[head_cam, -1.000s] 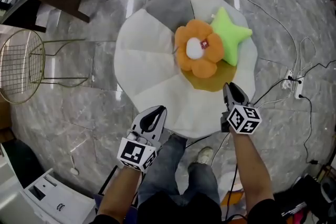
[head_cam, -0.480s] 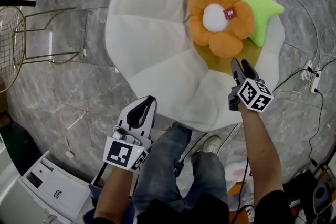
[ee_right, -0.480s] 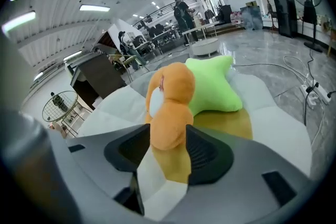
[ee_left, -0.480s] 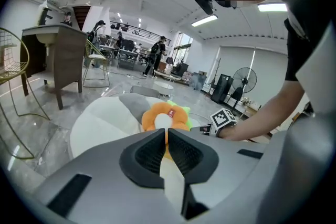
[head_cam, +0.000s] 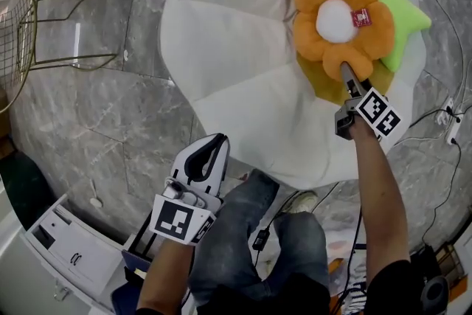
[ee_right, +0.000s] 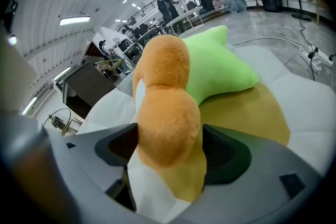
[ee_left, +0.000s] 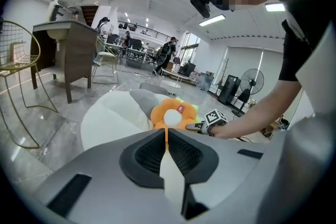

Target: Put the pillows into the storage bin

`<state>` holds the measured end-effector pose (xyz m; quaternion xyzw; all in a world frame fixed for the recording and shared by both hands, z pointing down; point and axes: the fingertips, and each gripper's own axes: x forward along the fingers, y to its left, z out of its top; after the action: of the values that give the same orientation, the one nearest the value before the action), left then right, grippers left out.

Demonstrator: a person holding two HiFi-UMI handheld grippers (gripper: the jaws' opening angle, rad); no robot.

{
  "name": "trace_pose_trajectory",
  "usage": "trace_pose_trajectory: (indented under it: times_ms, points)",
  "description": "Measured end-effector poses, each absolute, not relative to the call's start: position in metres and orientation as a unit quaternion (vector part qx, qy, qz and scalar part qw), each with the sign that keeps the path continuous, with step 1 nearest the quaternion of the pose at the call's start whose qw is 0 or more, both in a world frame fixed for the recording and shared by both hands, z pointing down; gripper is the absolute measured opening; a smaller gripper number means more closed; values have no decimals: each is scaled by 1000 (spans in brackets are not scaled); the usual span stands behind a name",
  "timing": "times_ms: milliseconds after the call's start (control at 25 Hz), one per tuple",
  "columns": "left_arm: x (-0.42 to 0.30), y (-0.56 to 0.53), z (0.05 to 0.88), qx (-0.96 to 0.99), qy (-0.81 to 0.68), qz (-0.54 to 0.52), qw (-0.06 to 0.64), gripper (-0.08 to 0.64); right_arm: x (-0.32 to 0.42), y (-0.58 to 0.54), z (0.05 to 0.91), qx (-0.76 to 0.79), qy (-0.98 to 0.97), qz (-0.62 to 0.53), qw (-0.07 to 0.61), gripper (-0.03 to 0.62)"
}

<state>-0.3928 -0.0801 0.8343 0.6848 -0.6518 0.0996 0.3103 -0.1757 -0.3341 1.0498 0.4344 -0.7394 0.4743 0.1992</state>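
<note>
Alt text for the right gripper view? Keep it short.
The right gripper, its jaws opening, straddles one petal of a plush orange flower-shaped pillow, which fills the gap between them. Behind the flower lies a lime-green plush star pillow. Both rest on a large white round floor cushion with a mustard-yellow panel.

Left tool (head_cam: 216, 145): you're holding it low and close to your body, with its jaws pressed together on nothing.
Left forearm (head_cam: 164, 273): you're carrying it bent, tucked in beside your legs.
Right tool (head_cam: 345, 70): you're reaching it well forward; its jaws are opening, with a petal of the orange flower pillow (ee_right: 167, 123) sitting between them.
Right forearm (head_cam: 375, 188): you're stretching it out nearly straight, bare-skinned.
</note>
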Motion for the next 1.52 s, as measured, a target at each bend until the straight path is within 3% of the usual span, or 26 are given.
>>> trace_pose_trajectory:
  times_ms: [200, 240, 280, 360, 480, 1080, 1280, 1520]
  points:
    - [-389, -62, 829, 679, -654, 94, 320, 31, -187, -333, 1043, 425, -737, 491, 189, 356]
    - [-388, -60, 828, 678, -654, 94, 322, 31, -192, -332, 1035, 418, -744, 485, 193, 240]
    - [-388, -58, 826, 677, -654, 93, 324, 31, -197, -331, 1026, 410, -752, 477, 198, 202]
    - [-384, -58, 819, 677, -654, 92, 326, 31, -206, -328, 1004, 398, -764, 465, 203, 145]
    - [-372, -60, 801, 683, -645, 94, 330, 31, -212, -319, 964, 379, -779, 459, 199, 115]
    - [-296, -78, 651, 728, -619, 105, 275, 31, -161, -203, 754, 292, -831, 428, 202, 103]
    - [-259, -85, 576, 745, -620, 98, 226, 30, -123, -187, 656, 282, -861, 385, 176, 104]
    - [-206, -63, 493, 754, -618, 67, 213, 31, -77, -150, 538, 264, -896, 332, 130, 106]
